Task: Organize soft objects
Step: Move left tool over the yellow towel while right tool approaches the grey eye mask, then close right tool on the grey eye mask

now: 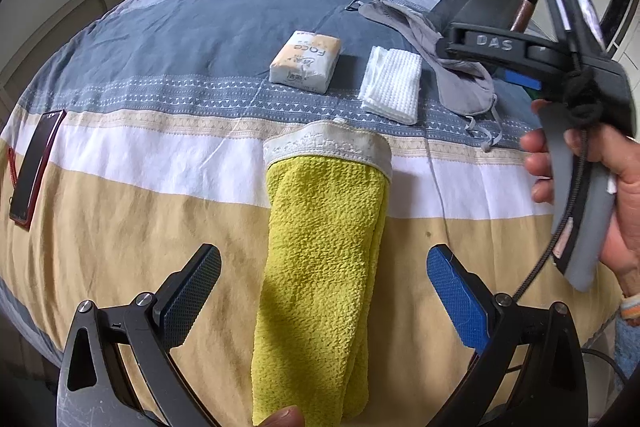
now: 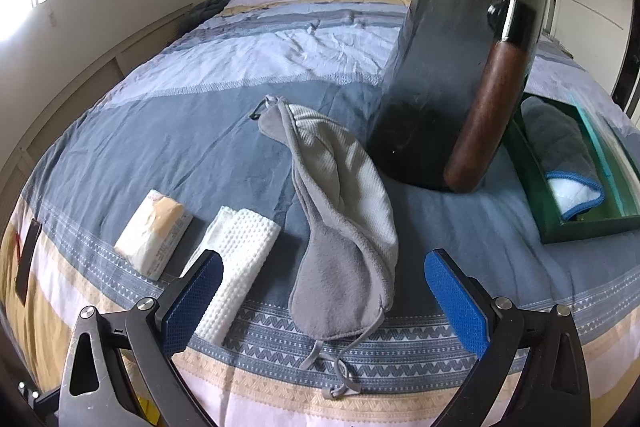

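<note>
Near end of the yellow towel [image 1: 320, 267] cut off by the lower frame edge in the left wrist view, with a fingertip just intruding there. Lies lengthwise on the striped bedspread [image 1: 140, 187] between the widely parted fingers of the left gripper [image 1: 324, 299], touching neither pad; nubbly terry, white lace-trimmed band at the far end. Not visible at all in the right wrist view.

Right gripper [image 2: 324, 303] likewise spread wide and holding nothing, hovering above the grey drawstring pouch [image 2: 344, 227], soft fleece with a waffle-knit lining, cords trailing toward the camera. Just beside it, a folded white dimpled cloth [image 2: 236, 263], partly hidden behind the left blue pad. Further left, a wrapped tissue pack [image 2: 154, 231], print too blurred here; reads "Face" upside down from the left wrist [image 1: 306, 61].

Only from the right wrist: a green tray [image 2: 560, 227] holding a rolled grey towel [image 2: 556, 135] and a blue-edged white cloth [image 2: 576, 195], cut off by the frame's right side. Dark glass jar [image 2: 460, 47] with a wooden handle looming close, top out of frame.

Only from the left wrist: a phone [image 1: 36, 167] in a red case, and a hand [image 1: 600, 187] gripping the right tool's handle.
</note>
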`<control>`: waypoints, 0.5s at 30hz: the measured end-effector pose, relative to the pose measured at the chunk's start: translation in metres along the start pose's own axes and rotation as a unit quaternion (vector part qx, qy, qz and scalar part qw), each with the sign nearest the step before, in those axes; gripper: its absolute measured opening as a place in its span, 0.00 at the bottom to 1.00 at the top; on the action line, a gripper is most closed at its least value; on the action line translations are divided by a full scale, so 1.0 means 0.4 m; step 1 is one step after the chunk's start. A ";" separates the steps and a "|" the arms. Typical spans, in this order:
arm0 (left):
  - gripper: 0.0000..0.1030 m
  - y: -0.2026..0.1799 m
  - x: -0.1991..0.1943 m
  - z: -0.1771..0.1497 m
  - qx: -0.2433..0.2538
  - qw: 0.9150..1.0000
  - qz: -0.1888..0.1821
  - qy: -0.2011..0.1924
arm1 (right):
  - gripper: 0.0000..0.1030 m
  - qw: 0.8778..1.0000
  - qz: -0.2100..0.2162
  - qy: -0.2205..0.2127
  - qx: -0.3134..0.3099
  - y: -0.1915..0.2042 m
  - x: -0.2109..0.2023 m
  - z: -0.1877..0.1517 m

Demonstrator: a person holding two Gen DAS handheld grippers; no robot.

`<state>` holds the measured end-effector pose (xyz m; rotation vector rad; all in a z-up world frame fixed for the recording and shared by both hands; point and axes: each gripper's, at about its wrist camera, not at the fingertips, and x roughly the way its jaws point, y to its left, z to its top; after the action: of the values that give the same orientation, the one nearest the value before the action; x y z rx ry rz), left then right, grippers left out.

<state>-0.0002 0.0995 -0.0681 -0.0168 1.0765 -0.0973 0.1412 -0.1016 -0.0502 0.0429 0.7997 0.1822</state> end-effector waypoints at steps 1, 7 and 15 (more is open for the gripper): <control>0.98 -0.003 -0.001 0.000 0.004 1.000 0.000 -0.001 | 1.00 1.000 0.000 0.000 0.001 0.001 0.005 0.002; 0.98 -0.015 0.006 0.002 0.010 1.000 -0.006 0.001 | 1.00 1.000 -0.003 0.002 0.021 -0.008 0.036 0.017; 0.98 -0.015 0.018 0.009 0.011 1.000 -0.008 0.007 | 1.00 0.999 -0.014 0.011 0.046 -0.022 0.088 0.047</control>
<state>0.0059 0.0927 -0.0725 -0.0054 1.0899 -0.1238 0.1801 -0.1035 -0.0629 0.1158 0.8296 0.1199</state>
